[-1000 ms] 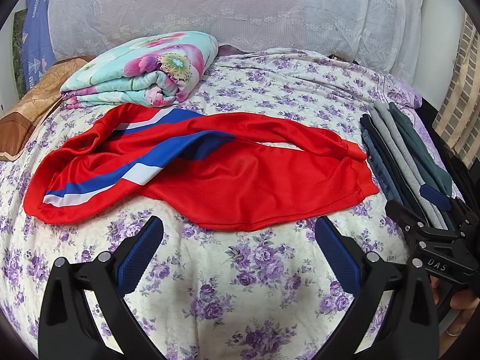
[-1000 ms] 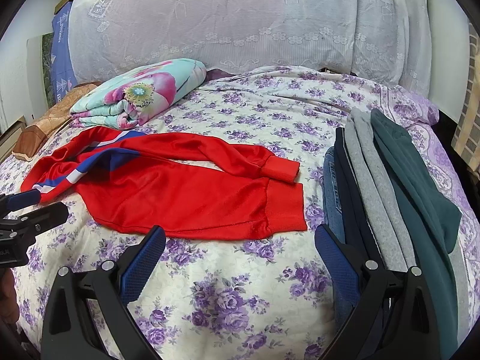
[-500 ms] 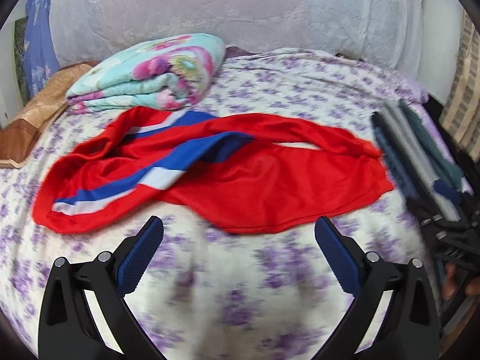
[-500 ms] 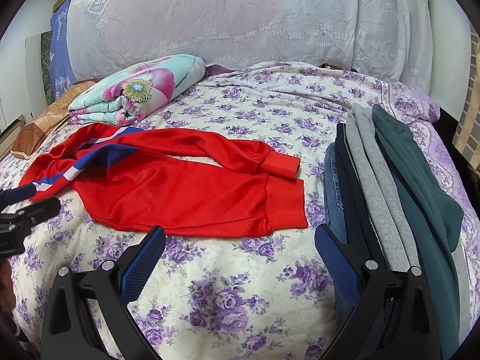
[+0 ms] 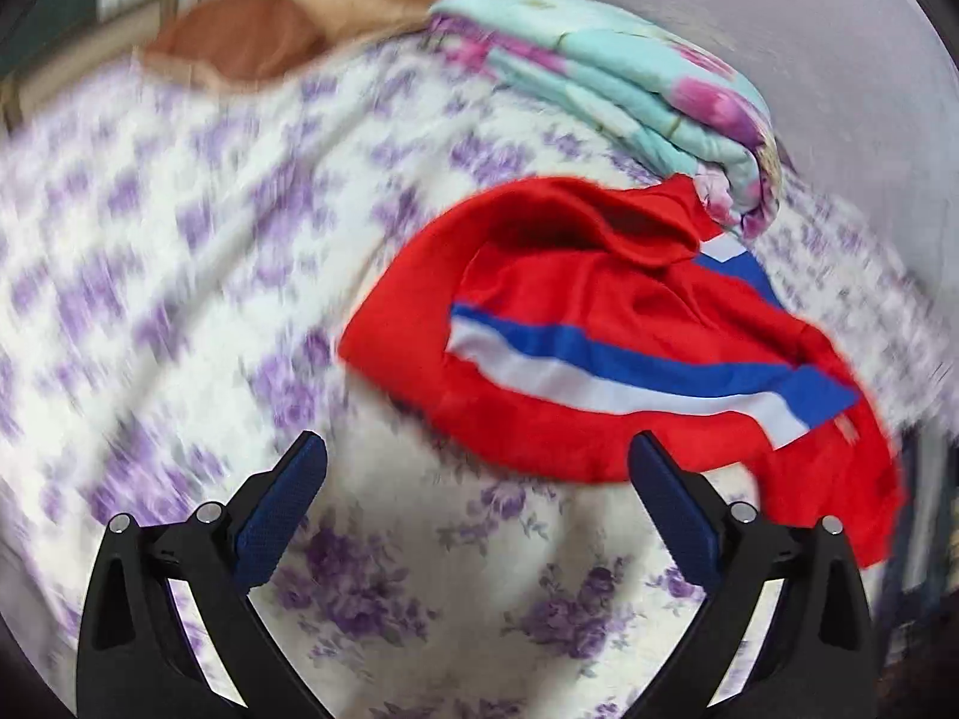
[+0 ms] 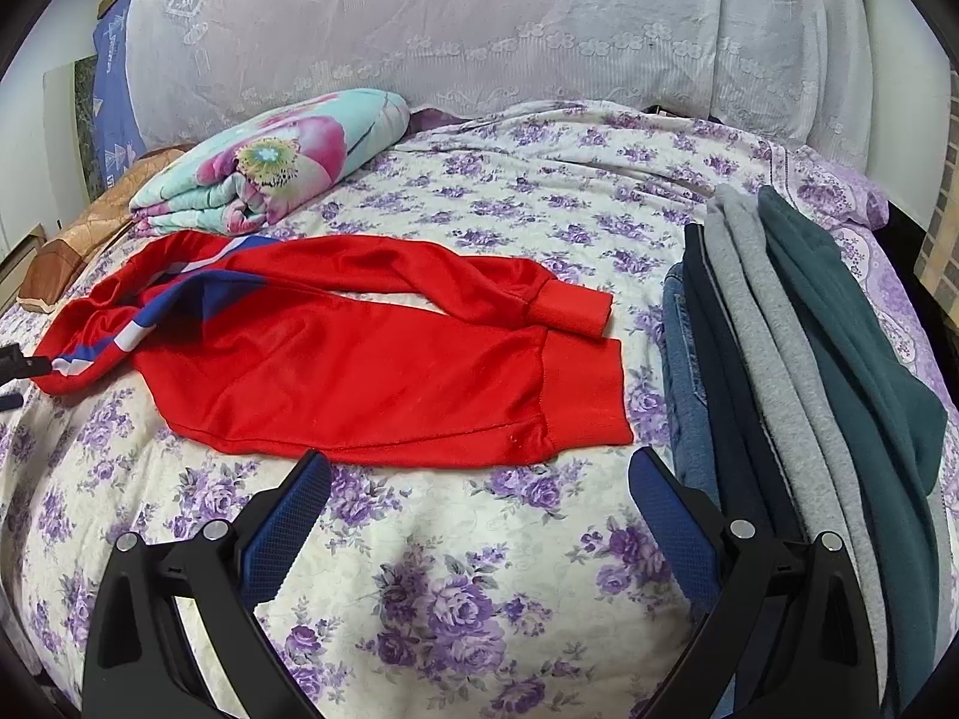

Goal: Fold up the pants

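Note:
Red track pants [image 6: 371, 371] with a blue and white side stripe lie spread on the flowered bed, waist at the left, cuffs at the right. My right gripper [image 6: 479, 497] is open and empty, just in front of the lower leg's near edge by the cuff. My left gripper [image 5: 476, 479] is open and empty, close to the waist end of the pants [image 5: 599, 335], in a blurred view. A part of the left gripper [image 6: 18, 368] shows at the left edge of the right wrist view, next to the waistband.
A folded floral quilt [image 6: 270, 168] lies behind the waist end. A stack of folded pants [image 6: 809, 371] in blue, grey and dark green lies along the right side. A brown cushion [image 6: 90, 227] sits at the far left. A lace-covered headboard [image 6: 479, 30] stands behind.
My left gripper has swung left toward the waist end, so its view is now blurred and turned. My right gripper has moved a little closer to the cuffs.

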